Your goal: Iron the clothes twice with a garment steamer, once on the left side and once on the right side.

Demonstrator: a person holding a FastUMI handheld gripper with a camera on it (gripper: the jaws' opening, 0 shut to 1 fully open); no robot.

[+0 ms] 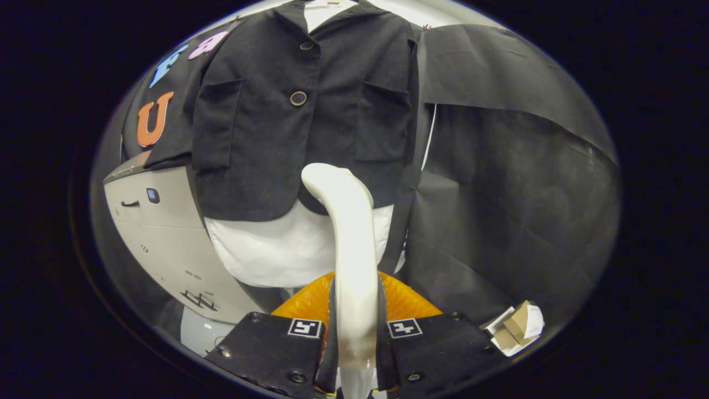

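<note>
A black buttoned jacket (288, 116) with two chest pockets hangs over a white shirt (277, 249) straight ahead of me. My gripper (354, 332) is shut on the white handle of the garment steamer (346, 233), both fingers pressing its sides. The steamer's curved white neck rises from between the fingers. Its head sits at the jacket's lower hem, near the middle; contact with the cloth cannot be told. An orange translucent part (410, 302) of the steamer shows just beyond the fingers.
A light grey appliance (160, 238) with a small screen stands to the left of the clothes. Black cloth (515, 183) drapes the wall to the right. A small cardboard and white box (518, 327) lies low on the right, beside the right finger.
</note>
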